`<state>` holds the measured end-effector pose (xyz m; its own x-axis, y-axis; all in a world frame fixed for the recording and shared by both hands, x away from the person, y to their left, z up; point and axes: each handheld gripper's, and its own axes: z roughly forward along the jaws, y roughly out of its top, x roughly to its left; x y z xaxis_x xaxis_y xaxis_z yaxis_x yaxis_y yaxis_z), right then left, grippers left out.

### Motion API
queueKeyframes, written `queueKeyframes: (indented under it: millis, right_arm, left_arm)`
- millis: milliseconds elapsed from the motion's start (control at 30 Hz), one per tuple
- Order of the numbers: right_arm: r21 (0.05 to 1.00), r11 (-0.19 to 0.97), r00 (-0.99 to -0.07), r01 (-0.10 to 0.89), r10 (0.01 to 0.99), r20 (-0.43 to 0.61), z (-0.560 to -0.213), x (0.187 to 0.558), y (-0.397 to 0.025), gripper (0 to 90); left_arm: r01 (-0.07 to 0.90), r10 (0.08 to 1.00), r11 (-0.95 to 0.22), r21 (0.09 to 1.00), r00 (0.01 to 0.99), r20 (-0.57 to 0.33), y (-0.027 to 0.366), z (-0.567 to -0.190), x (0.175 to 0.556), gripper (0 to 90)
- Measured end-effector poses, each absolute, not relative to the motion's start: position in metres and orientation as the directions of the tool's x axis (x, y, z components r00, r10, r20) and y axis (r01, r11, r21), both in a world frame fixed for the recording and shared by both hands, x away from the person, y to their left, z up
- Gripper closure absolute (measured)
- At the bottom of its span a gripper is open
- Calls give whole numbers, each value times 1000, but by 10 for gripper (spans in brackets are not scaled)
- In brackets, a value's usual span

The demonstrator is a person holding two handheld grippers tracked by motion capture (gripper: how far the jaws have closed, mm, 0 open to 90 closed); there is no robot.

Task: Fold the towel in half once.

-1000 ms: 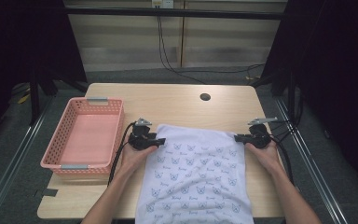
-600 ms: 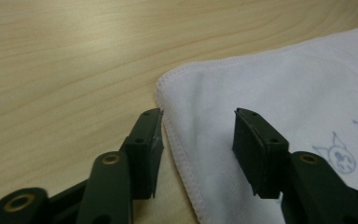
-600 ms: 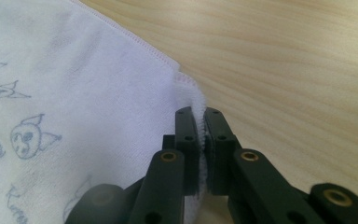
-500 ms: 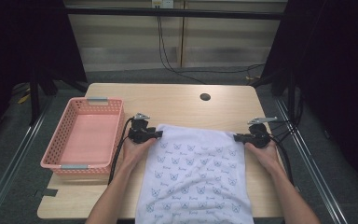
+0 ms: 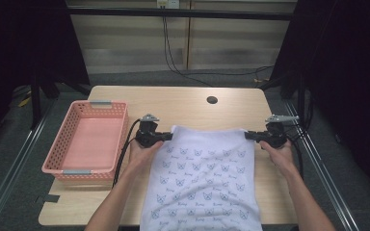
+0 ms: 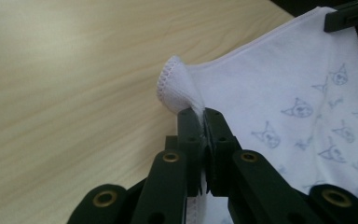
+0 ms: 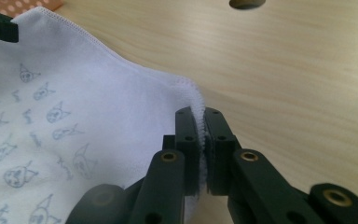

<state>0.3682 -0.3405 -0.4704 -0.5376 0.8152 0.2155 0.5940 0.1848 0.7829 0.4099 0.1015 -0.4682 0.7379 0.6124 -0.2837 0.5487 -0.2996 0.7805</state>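
A white towel [image 5: 204, 178] printed with small cat faces lies spread on the wooden table [image 5: 183, 103], its near end hanging over the table's front edge. The left gripper [image 5: 161, 137] pinches the towel's far left corner, jaws pressed together on the hem (the corner curls up in a small loop above them). The right gripper [image 5: 251, 135] clamps the far right corner the same way. A pink plastic basket [image 5: 58, 163] sits left of the towel, apart from it.

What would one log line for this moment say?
left gripper: shut on white printed cloth corner | right gripper: shut on other corner | cloth on wooden table
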Motion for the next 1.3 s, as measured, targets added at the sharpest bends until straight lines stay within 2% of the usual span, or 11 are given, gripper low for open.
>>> queueKeyframes:
  millis: [367, 767, 1133, 1300]
  right_arm:
    - [851, 147, -550, 504, 815, 184, -412, 376, -347, 867]
    - [882, 122, -545, 456, 821, 168, -366, 411, -334, 868]
    - [892, 169, -538, 420, 838, 94, -314, 446, -320, 870]
    - [924, 137, -534, 357, 842, 81, -281, 451, -318, 870]
  left_arm:
    - [474, 616, -220, 853, 745, -255, 122, -405, 408, 870]
    - [456, 668, -145, 878, 700, -253, 158, -375, 431, 872]
    - [393, 694, -124, 911, 690, -203, 167, -328, 448, 873]
    - [356, 698, -96, 930, 690, -192, 168, -307, 447, 872]
